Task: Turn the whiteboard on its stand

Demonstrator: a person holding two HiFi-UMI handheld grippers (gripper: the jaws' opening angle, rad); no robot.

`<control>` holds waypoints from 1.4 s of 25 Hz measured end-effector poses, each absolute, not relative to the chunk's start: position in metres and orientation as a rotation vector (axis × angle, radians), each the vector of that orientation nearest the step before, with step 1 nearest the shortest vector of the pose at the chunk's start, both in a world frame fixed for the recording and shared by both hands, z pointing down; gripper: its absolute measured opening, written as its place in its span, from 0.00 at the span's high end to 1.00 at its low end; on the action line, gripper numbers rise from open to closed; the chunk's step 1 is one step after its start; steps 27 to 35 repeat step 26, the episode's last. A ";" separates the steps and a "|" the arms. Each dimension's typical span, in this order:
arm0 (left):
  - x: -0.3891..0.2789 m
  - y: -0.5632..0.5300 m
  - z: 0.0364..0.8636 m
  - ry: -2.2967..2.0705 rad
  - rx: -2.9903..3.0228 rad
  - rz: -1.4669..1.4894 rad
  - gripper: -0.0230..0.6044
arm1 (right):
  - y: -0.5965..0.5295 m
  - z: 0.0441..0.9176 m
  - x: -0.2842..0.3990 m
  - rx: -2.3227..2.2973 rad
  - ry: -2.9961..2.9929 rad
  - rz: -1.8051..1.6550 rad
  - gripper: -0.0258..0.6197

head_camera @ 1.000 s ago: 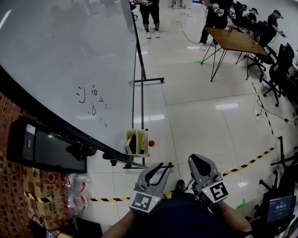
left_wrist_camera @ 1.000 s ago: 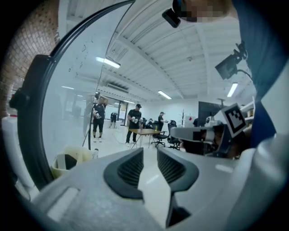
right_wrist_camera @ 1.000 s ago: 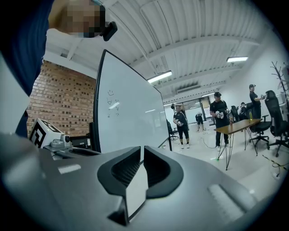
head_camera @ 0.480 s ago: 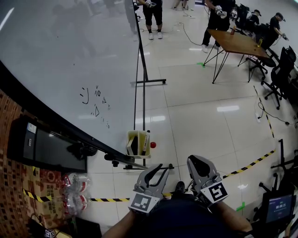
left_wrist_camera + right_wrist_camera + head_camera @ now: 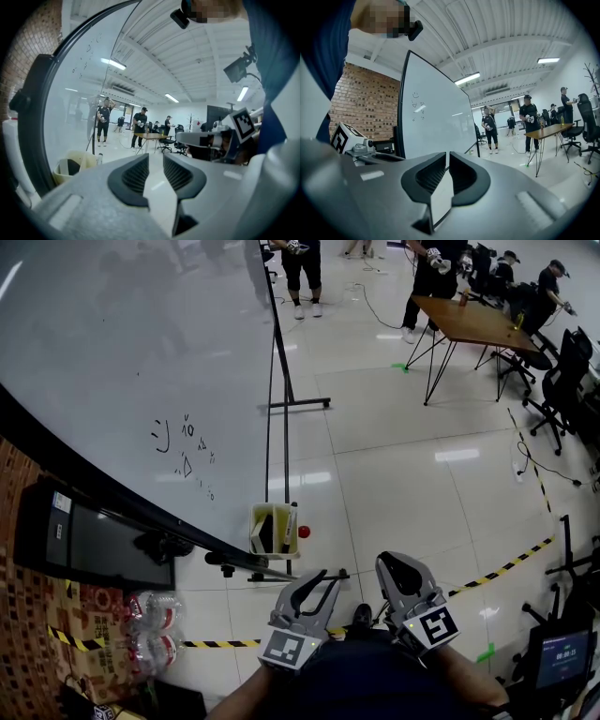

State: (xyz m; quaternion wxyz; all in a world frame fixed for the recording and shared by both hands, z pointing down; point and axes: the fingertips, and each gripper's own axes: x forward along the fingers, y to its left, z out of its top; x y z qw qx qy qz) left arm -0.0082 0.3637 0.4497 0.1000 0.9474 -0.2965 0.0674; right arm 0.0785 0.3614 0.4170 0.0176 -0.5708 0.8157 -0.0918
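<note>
The big whiteboard point(image 5: 112, 362) in a black frame fills the head view's left, with small marker scribbles point(image 5: 183, 451) on it. Its thin black stand point(image 5: 284, 399) rises at the board's right end, one foot lying on the floor. Both grippers hang low in front of the person, short of the board and touching nothing. My left gripper point(image 5: 317, 579) is shut and empty; its own view shows the whiteboard point(image 5: 79, 108) to the left of the left gripper point(image 5: 155, 158). My right gripper point(image 5: 397, 564) is also shut and empty, and in its view the whiteboard point(image 5: 431, 122) stands ahead of the right gripper point(image 5: 447, 157).
A yellow-green tray point(image 5: 258, 524) with an eraser hangs at the board's lower corner, beside a red ball point(image 5: 304, 532). A black screen point(image 5: 94, 545) and packed water bottles point(image 5: 150, 624) stand by the brick wall. At the far right are a wooden table point(image 5: 469, 320), chairs and several people. Yellow-black tape point(image 5: 506, 566) crosses the floor.
Only the head view sways slightly. The whiteboard and both grippers keep their places.
</note>
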 end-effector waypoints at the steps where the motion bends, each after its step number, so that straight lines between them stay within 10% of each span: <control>1: -0.008 0.364 0.450 -0.874 2.802 0.201 0.81 | 0.362 0.417 0.078 -1.772 2.536 -0.284 0.91; 35: -0.012 0.363 0.455 -0.895 2.773 0.224 0.81 | 0.364 0.417 0.078 -1.764 2.538 -0.290 0.91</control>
